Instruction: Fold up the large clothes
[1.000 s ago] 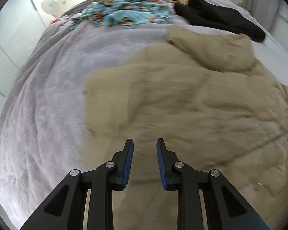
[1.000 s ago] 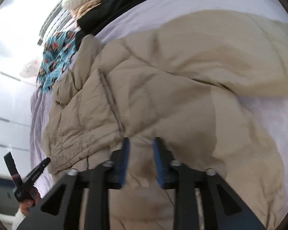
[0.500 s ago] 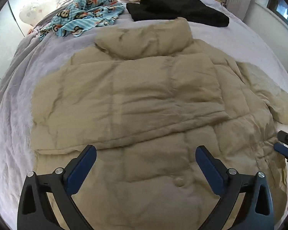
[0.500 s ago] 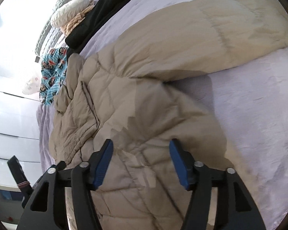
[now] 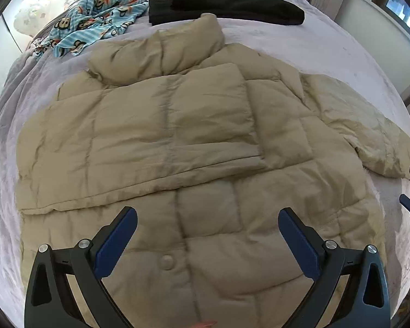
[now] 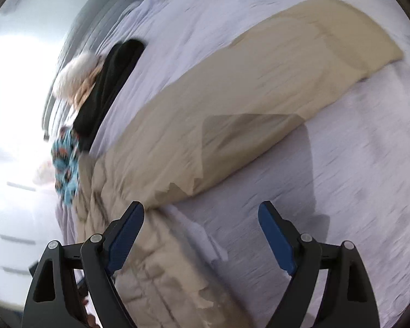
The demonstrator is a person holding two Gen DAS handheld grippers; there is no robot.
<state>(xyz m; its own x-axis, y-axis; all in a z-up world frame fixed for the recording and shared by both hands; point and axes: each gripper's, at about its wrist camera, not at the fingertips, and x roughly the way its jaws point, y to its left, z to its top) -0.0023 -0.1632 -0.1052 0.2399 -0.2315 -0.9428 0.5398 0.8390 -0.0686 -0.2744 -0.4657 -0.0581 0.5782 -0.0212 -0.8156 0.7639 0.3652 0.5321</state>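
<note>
No legible text, label, brand, number or sign appears in either view. The blue cloth (image 5: 95, 16) at the upper left of the left wrist view carries a cartoon monkey-face print only, without lettering; the right wrist view is motion-blurred.

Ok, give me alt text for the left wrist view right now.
A beige puffer jacket lies spread on a lavender bed, one sleeve folded across its body. The left tongs hover open above its hem; black and blue patterned clothes lie beyond.
</note>
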